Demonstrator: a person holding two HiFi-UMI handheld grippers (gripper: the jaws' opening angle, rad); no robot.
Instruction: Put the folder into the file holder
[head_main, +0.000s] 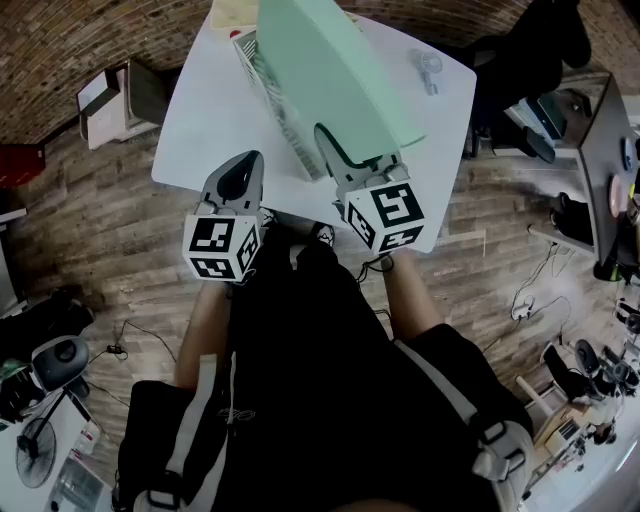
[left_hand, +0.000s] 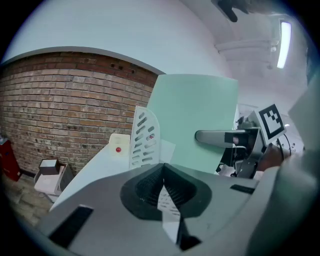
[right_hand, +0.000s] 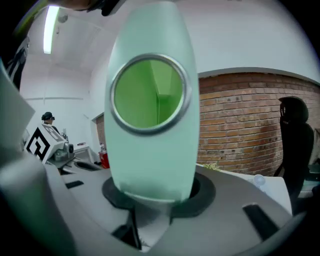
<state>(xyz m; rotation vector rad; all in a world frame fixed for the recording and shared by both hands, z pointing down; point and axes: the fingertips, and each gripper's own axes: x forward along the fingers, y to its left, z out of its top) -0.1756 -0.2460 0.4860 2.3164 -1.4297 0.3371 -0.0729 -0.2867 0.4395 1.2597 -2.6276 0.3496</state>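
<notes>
My right gripper (head_main: 355, 165) is clamped on the smooth mint-green folder (head_main: 320, 70), just right of the white slotted plastic file holder (head_main: 272, 100) on the counter (head_main: 205, 120). The left gripper's (head_main: 240, 175) pinched together, empty.

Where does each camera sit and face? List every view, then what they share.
Head view: on the person's head, facing steeply down at the table, file holder and folder; left gripper, right gripper and legs show.
Left gripper view: on that gripper, facing the file holder; its shut jaws show.
Right gripper view: on that gripper, facing the folder's spine, clamped in its jaws.
Shared: all three show the folder.
</notes>
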